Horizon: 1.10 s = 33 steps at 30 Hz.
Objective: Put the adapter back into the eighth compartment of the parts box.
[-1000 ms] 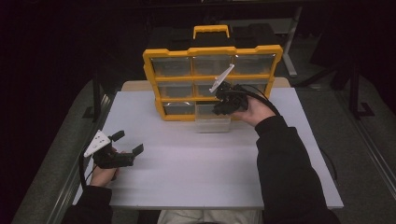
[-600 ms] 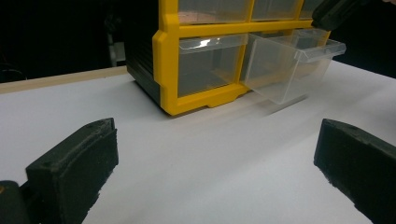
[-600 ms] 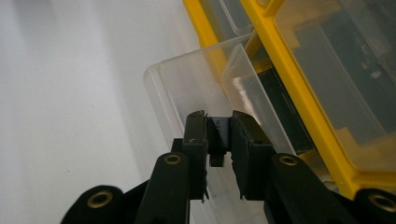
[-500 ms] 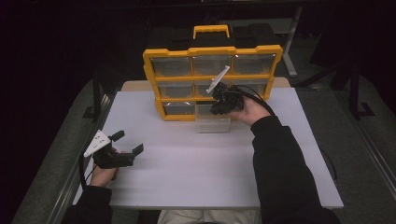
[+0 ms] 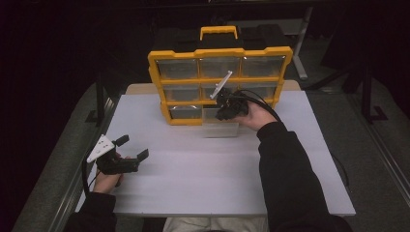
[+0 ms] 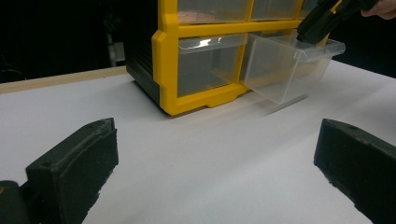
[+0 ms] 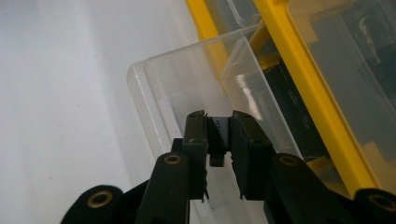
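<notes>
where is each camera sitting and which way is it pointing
High view: above the person's side of the table, looking forward and down at the yellow organizer; both forearms show, with the left hand-held gripper and the right hand-held gripper.
Left gripper view: low over the table, facing the organizer across its own open jaws.
Right gripper view: above the pulled-out drawer, looking down into it; its jaws pinch a small dark part.
Shared: the left gripper and high views both show the drawer and right hand-held gripper.
</notes>
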Motion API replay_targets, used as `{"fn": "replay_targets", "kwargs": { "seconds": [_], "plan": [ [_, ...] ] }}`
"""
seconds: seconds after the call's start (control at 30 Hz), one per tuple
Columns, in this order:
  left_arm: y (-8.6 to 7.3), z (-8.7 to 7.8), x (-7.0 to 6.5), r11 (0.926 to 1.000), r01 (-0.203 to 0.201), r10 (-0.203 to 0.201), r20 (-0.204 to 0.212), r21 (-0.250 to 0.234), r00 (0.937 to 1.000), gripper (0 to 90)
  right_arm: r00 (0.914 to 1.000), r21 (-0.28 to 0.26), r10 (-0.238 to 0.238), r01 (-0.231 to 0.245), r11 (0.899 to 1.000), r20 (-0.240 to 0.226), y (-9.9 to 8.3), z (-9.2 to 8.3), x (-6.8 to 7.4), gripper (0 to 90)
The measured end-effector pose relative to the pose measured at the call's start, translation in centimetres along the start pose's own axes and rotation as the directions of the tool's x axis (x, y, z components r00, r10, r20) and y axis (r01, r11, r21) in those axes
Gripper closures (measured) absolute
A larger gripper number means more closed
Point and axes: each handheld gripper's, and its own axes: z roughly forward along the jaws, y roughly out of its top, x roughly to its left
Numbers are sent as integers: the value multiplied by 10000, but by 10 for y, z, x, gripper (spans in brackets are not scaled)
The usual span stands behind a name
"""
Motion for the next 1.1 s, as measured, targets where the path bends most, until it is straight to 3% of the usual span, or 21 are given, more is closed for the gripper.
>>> {"fn": "replay_targets", "kwargs": {
  "seconds": [0.27,0.5,0.6,0.8,1.03,1.1],
  "plan": [
    [0,0,0,10000,-11,11,0,22,10000,0,10000,86,36,-36,10000,-35,0,4,-1,742],
    [0,1,0,10000,-11,10,13,38,10000,0,9999,97,129,-128,9999,-22,-2,2,-1,658],
    [0,1,0,10000,-10,10,17,40,10000,0,9994,-24,332,-332,9994,64,-2,-3,-2,577],
    [-1,1,-1,10000,-17,17,33,48,10000,0,9979,-130,646,-644,9978,91,-3,-9,-1,505],
    [-1,1,-1,10000,-3,3,33,46,10000,0,9945,-183,1020,-1016,9947,228,-7,-20,1,289],
    [-1,1,-1,10000,1,-1,33,47,10000,0,9942,-219,1058,-1054,9942,172,-8,-22,0,277]
  ]
}}
